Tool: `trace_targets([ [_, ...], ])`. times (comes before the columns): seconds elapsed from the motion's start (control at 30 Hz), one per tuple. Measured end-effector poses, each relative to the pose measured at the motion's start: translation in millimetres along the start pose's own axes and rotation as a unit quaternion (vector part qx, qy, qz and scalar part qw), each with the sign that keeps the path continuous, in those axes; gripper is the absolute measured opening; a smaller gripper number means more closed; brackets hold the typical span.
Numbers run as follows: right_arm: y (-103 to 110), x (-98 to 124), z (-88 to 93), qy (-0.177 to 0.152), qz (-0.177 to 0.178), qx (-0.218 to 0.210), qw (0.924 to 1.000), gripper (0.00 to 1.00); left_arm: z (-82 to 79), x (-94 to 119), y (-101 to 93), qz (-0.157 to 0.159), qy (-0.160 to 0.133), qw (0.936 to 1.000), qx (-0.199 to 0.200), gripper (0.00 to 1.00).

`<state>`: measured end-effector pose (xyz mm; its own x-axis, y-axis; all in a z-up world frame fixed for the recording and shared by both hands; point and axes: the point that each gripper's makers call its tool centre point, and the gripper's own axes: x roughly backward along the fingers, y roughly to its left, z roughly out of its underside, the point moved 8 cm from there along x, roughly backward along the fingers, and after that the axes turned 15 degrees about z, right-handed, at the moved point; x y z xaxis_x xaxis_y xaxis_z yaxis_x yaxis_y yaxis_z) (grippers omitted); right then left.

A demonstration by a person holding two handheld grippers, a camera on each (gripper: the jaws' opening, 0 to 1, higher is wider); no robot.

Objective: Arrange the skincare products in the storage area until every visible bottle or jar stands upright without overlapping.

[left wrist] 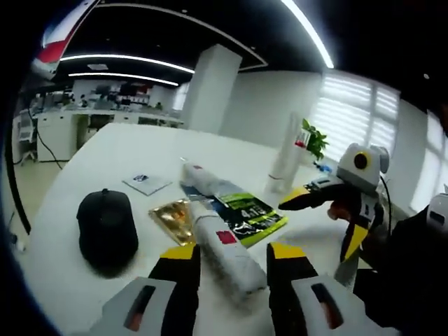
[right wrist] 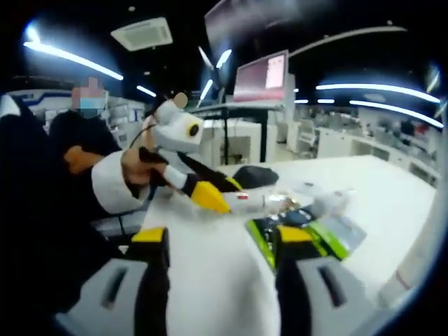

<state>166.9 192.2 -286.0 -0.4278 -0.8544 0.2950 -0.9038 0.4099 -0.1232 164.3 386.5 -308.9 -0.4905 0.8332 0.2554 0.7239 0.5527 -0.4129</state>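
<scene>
A white bottle [left wrist: 222, 250] with a red label lies on its side between the yellow-tipped jaws of my left gripper [left wrist: 233, 252], which press against its sides. From the right gripper view, the left gripper [right wrist: 210, 197] reaches in with that bottle [right wrist: 246, 202] sticking out past its tip. A second white tube [left wrist: 200, 176] lies flat farther back. A tall white bottle [left wrist: 287, 162] stands upright at the back right. My right gripper [right wrist: 222, 239] is open over bare table, and its fingers [left wrist: 302, 198] enter the left gripper view from the right.
A black cap [left wrist: 106, 227] rests at the left on the white table [left wrist: 105, 150]. A gold sachet [left wrist: 170, 217] and a green packet [left wrist: 246, 213] lie under and beside the bottles. A small card [left wrist: 147, 183] lies farther back. A person's hand [right wrist: 136, 166] holds the left gripper.
</scene>
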Motion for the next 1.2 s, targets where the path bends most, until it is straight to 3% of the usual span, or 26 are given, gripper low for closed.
trace_targets([
  [0.27, 2, 1, 0.5, 0.0, -0.001, 0.002, 1.0, 0.6, 0.6, -2, -1.9, -0.005, 0.013, 0.9999, -0.007, 0.3],
  [0.37, 1, 0, 0.9, 0.001, -0.002, 0.002, 1.0, 0.61, 8.2, -4, 2.0, -0.023, 0.064, 0.9973, -0.026, 0.3],
  [0.4, 1, 0, 0.9, 0.001, -0.002, 0.001, 1.0, 0.61, 6.1, -9, -0.2, -0.025, 0.049, 0.998, -0.032, 0.3],
  [0.73, 1, 0, 1.7, 0.001, -0.003, 0.0, 1.0, 0.61, 3.9, -10, 0.7, -0.03, 0.034, 0.9982, -0.039, 0.24],
  [0.87, 1, 0, 1.6, 0.0, -0.004, 0.0, 1.0, 0.61, 6.2, -8, 0.0, -0.042, 0.045, 0.9967, -0.053, 0.23],
  [1.1, 0, -1, 2.4, 0.002, -0.007, -0.002, 1.0, 0.61, 2.8, -3, -5.4, -0.047, 0.026, 0.9971, -0.054, 0.22],
  [1.2, 0, 0, 2.2, 0.001, -0.006, -0.005, 1.0, 0.61, -4.3, 0, -11.7, -0.043, 0.009, 0.9964, -0.072, 0.22],
])
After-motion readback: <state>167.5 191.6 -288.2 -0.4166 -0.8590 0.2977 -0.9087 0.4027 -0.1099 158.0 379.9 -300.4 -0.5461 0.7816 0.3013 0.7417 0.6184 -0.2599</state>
